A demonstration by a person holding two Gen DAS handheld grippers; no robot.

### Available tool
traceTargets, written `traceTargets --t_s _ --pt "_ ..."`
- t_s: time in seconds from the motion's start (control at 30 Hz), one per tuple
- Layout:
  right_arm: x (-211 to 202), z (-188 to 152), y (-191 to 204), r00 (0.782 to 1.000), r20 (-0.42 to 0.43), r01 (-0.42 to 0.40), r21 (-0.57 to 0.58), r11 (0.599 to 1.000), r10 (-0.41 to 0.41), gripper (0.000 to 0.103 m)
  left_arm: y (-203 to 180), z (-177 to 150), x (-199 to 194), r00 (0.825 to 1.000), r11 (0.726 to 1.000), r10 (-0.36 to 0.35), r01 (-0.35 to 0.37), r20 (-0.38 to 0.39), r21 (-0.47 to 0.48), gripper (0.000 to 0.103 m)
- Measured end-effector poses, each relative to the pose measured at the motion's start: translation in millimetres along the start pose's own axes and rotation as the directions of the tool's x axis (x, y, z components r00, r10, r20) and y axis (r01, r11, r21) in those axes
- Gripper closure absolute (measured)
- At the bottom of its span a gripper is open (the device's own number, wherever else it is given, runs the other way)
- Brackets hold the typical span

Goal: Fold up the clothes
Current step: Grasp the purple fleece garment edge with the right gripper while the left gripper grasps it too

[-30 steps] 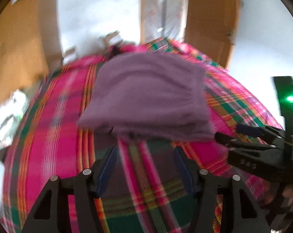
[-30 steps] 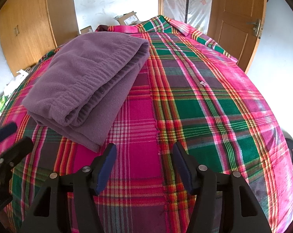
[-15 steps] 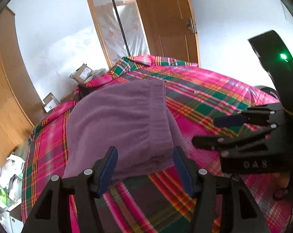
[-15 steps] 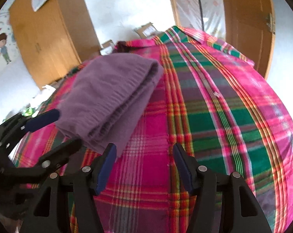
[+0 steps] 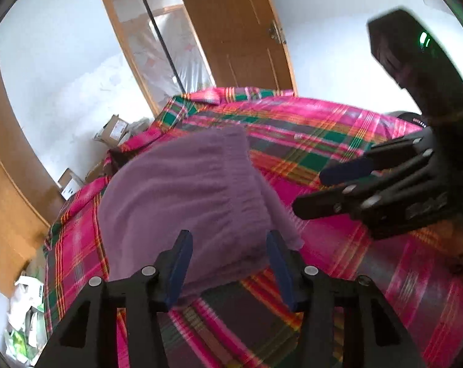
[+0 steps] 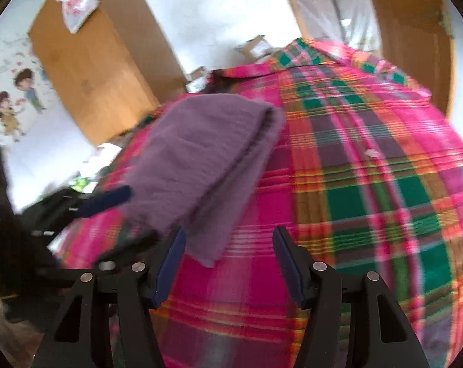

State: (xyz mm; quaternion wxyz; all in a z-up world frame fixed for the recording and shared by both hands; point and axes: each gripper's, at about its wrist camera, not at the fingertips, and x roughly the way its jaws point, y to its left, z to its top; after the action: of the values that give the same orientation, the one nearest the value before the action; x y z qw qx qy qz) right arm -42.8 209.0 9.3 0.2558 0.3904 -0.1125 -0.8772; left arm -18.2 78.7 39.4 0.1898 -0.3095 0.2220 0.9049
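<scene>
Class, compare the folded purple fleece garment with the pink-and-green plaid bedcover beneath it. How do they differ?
The folded purple fleece garment is plain, fuzzy and stacked in thick layers; the pink-and-green plaid bedcover is patterned and spread in one layer. The garment covers a small patch; the bedcover spans the bed. Both are soft textiles.

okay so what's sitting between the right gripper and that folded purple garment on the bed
Nothing but bare plaid bedspread. In the right wrist view the open right gripper sits just short of the folded purple garment, whose near corner hangs close to its left finger.

Purple garment (image 5: 188,190); bedspread (image 6: 369,190) pink-green-orange plaid; brown wooden door (image 5: 231,27)
</scene>
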Motion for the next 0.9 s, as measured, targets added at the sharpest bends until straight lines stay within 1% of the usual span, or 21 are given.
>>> traceTargets --t_s 0.1,0.13,0.2,0.27,0.3,0.33,0.37,0.43,0.47,0.5,0.63,0.73,0.8,0.9 --pt "6.0 4.5 1.6 0.995 -0.014 -0.095 0.038 0.995 0.095 0.043 8.6 -3.3 -0.3 1.000 0.999 -0.010 0.010 0.007 -0.051 0.051" --pt "8.5 6.9 1.1 0.993 -0.019 -0.112 0.054 0.992 0.113 0.044 11.3 -4.4 -1.1 1.000 0.998 -0.013 0.014 0.011 -0.066 0.051" --pt "14.3 11.7 -0.7 0.990 -0.030 -0.135 0.084 0.987 0.138 0.047 13.3 -6.0 -3.8 1.000 0.998 -0.009 0.011 0.024 -0.064 0.051" --pt "19.3 14.5 -1.0 0.985 -0.048 -0.159 0.112 0.981 0.165 0.054 15.7 -7.5 -6.1 0.999 0.998 -0.014 0.016 0.029 -0.064 0.051" --pt "21.9 15.8 -1.0 0.982 -0.056 -0.173 0.125 0.977 0.181 0.055 16.3 -8.1 -6.7 0.999 0.998 -0.014 0.016 0.031 -0.065 0.051" --pt "23.7 17.1 0.5 0.979 -0.063 -0.186 0.130 0.974 0.195 0.061 17.1 -8.5 -6.8 0.999 0.998 -0.014 0.016 0.031 -0.067 0.051" --pt "24.6 18.3 3.5 0.976 -0.067 -0.197 0.125 0.972 0.206 0.069 17.4 -8.9 -6.5 0.999 0.998 -0.015 0.017 0.031 -0.067 0.051" --pt "25.9 20.8 9.6 0.972 -0.076 -0.214 0.113 0.970 0.223 0.078 17.6 -9.6 -5.9 0.999 0.998 -0.017 0.019 0.030 -0.063 0.051" --pt "25.6 22.2 12.7 0.972 -0.081 -0.213 0.103 0.972 0.222 0.089 17.5 -9.6 -5.3 0.999 0.998 -0.017 0.018 0.029 -0.058 0.051" --pt "22.9 24.5 15.3 0.970 -0.076 -0.222 0.096 0.970 0.230 0.094 17.0 -8.7 -5.2 0.999 0.998 -0.015 0.016 0.031 -0.054 0.051" --pt "2.1 38.1 23.8 0.955 -0.015 -0.296 0.072 0.953 0.297 0.097 16.7 -4.7 -6.8 0.999 0.999 -0.010 0.012 0.048 -0.041 0.051" --pt "-12.1 49.3 30.6 0.938 0.027 -0.347 0.051 0.936 0.346 0.097 16.5 0.4 -6.2 0.998 1.000 0.017 -0.016 0.056 -0.025 0.051" --pt "-15.9 59.9 37.7 0.924 0.040 -0.382 0.039 0.923 0.381 0.097 17.1 4.9 -6.7 0.997 0.999 0.044 -0.043 0.070 -0.016 0.051" --pt "-14.7 69.6 44.3 0.904 0.036 -0.426 0.035 0.904 0.425 0.097 22.0 10.9 -8.3 0.993 0.997 0.081 -0.080 0.090 -0.020 0.051"
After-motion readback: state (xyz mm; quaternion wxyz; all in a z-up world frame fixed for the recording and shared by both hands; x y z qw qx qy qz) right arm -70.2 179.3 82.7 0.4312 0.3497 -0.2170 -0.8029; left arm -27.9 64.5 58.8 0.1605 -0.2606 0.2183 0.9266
